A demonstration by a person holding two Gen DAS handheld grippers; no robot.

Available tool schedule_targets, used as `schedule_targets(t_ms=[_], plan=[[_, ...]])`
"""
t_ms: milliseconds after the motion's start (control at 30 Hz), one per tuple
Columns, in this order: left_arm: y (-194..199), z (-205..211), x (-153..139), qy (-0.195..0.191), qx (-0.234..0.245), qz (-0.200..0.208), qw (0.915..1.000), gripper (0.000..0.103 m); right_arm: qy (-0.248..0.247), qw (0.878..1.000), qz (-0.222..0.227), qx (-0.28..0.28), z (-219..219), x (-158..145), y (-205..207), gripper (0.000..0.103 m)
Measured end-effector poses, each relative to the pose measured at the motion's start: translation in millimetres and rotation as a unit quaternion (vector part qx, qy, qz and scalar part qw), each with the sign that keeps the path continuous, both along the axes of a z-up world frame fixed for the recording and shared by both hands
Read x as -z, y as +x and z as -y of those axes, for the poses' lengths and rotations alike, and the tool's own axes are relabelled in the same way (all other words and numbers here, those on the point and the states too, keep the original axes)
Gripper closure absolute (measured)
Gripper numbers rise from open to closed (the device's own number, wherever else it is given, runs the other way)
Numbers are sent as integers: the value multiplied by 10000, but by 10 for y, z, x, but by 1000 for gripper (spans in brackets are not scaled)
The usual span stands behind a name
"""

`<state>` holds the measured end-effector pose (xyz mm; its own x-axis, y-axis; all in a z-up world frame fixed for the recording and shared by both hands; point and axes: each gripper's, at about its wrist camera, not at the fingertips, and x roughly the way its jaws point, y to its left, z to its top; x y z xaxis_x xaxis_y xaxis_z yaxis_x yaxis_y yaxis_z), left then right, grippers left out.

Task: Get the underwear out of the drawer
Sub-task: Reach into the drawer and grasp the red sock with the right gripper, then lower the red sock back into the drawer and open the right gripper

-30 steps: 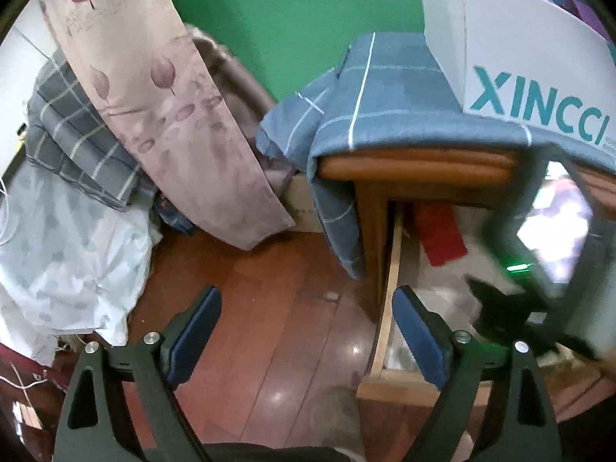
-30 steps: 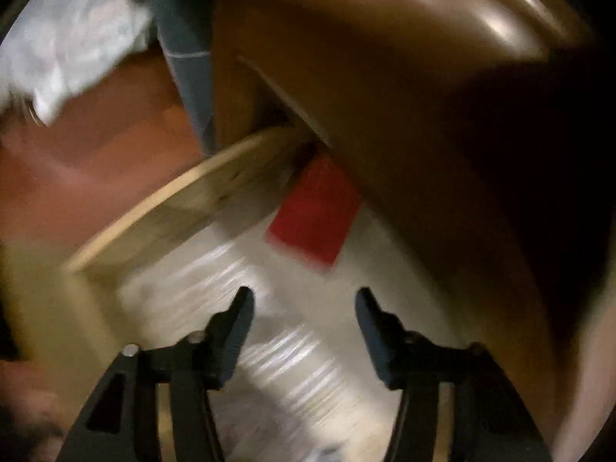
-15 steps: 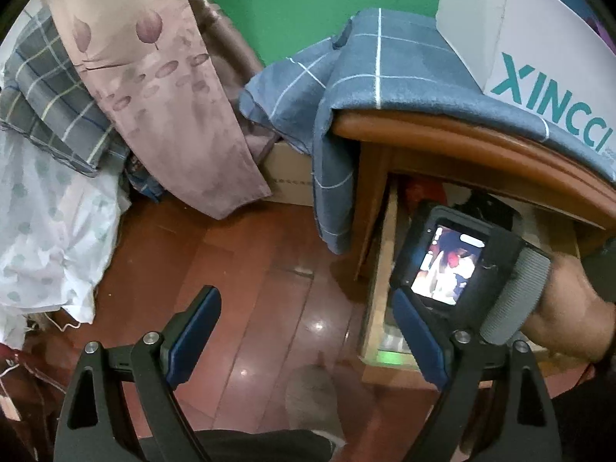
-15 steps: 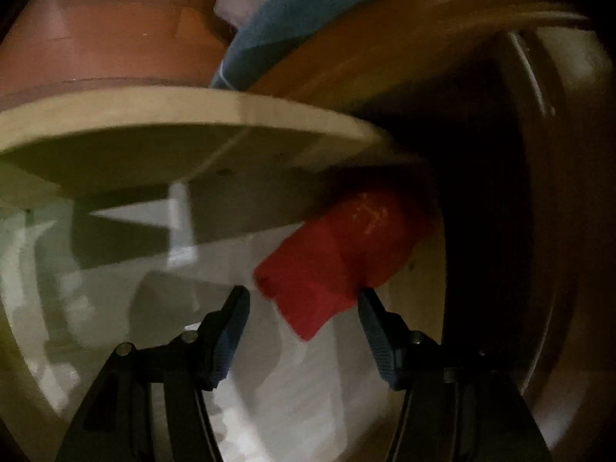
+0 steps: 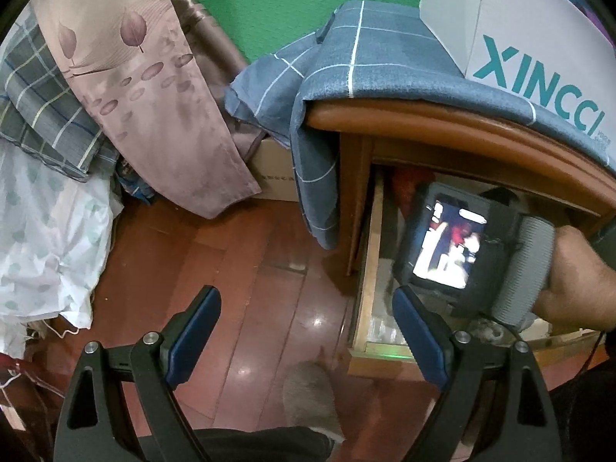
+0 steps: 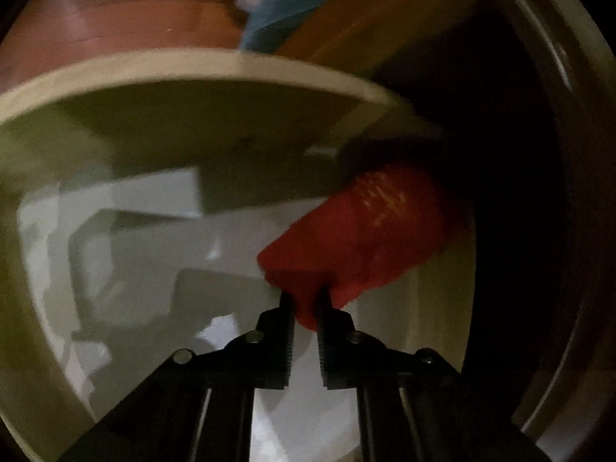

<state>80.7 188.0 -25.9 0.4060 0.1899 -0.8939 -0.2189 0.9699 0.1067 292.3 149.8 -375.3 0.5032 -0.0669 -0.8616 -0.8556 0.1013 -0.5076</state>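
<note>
Red underwear (image 6: pixel 369 238) lies at the back of the open wooden drawer (image 6: pixel 192 65). My right gripper (image 6: pixel 305 300) is inside the drawer and shut on the near edge of the red underwear. In the left wrist view the right gripper's body and screen (image 5: pixel 450 246) reach into the drawer (image 5: pixel 371 269), and a bit of the red underwear (image 5: pixel 404 188) shows behind it. My left gripper (image 5: pixel 308 315) is open and empty above the wooden floor, left of the drawer.
A blue checked cloth (image 5: pixel 346 77) drapes over the wooden cabinet top (image 5: pixel 423 123), with a white XINCCI box (image 5: pixel 539 57) on it. Curtains and bedding (image 5: pixel 115 96) pile at left. A cardboard box (image 5: pixel 273 177) stands by the wall. A socked foot (image 5: pixel 312 396) is on the floor.
My right gripper has moved forward and shut on the near edge of the red underwear. The left gripper has barely shifted.
</note>
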Motion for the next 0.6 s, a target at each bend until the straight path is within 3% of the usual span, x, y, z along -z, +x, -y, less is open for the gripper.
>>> schedule_targets(t_ms=[100,267,333,400,433,500,600], plan=[[-15,25,-8,62,72,7,10000,14,154,9963,-828,176,120,-18,-33,94],[-10,80,41,113,195,-115,9997,14,711,9836,-1635,273,410,-245,-46,94],[3,111,59,-25,262,-188,9995,14,736,9856,-1470,387,550,-262,-50,89],[31,172,73,-8,366,-223,9991,14,1276,9740,-1663,858,728,-363,130,87],[46,216,76,-14,466,-231,9986,13,1711,9591,-1909,1197,905,-438,238,85],[69,324,86,-92,697,-242,9972,13,2602,9129,-2583,1794,1129,-627,350,66],[130,553,152,-49,1008,-321,9944,7,3773,8407,-2923,2557,1344,-916,475,61]])
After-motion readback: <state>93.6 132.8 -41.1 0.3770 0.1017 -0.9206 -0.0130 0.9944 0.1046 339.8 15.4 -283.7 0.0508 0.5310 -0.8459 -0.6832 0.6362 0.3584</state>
